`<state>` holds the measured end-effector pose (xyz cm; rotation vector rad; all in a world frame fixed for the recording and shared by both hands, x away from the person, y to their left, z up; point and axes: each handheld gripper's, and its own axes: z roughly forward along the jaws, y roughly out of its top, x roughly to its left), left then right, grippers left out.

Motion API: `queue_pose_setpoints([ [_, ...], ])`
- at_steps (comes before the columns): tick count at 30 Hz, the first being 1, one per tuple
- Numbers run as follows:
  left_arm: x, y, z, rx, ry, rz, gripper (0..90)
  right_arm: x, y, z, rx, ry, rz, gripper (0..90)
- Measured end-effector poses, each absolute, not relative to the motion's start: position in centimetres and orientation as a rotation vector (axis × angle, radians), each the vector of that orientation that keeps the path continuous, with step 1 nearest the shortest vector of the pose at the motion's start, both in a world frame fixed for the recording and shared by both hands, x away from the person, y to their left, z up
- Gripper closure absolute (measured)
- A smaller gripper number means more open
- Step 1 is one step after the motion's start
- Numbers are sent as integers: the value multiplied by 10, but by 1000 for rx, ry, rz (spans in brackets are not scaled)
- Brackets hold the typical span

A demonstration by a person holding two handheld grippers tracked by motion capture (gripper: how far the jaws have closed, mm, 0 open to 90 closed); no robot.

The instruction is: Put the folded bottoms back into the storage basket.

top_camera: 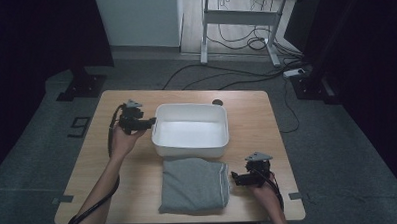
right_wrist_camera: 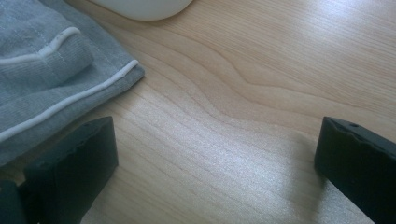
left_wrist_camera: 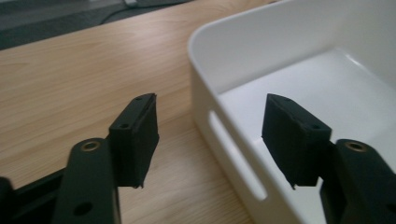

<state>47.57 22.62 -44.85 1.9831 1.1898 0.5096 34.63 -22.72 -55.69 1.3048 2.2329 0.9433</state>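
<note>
left gripper (left_wrist_camera: 210,135): jaws spread wide, straddling the white tub's (top_camera: 191,131) left wall, gripping nothing
right gripper (right_wrist_camera: 215,163): wide open, empty, just right of the towel
towel (top_camera: 194,184): one grey folded, right in front of the tub
tub: one, empty

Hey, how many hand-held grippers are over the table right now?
2. Left hand-held gripper at the white bin's left wall, jaws straddling it; right hand-held gripper beside the folded grey cloth.

White tub (top_camera: 189,131) empty, upright, mid-table; folded grey cloth (top_camera: 194,184) flat, touching its near side.
</note>
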Motion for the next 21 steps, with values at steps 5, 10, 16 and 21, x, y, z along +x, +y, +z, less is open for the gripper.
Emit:
queue_pose_setpoints([
  [5, 467, 244, -460, 2008, 1230, 528, 217, 346, -227, -557, 1309, 2231, 942, 0],
  [10, 454, 243, -478, 2046, 1206, 495, 183, 346, -226, -557, 1311, 2231, 943, 0],
  [16, 446, 230, -488, 2064, 1168, 496, 205, 346, -226, -557, 1312, 2230, 942, 0],
  [21, 444, 227, -491, 2050, 1161, 465, 210, 346, -226, -557, 1312, 2230, 942, 0],
])
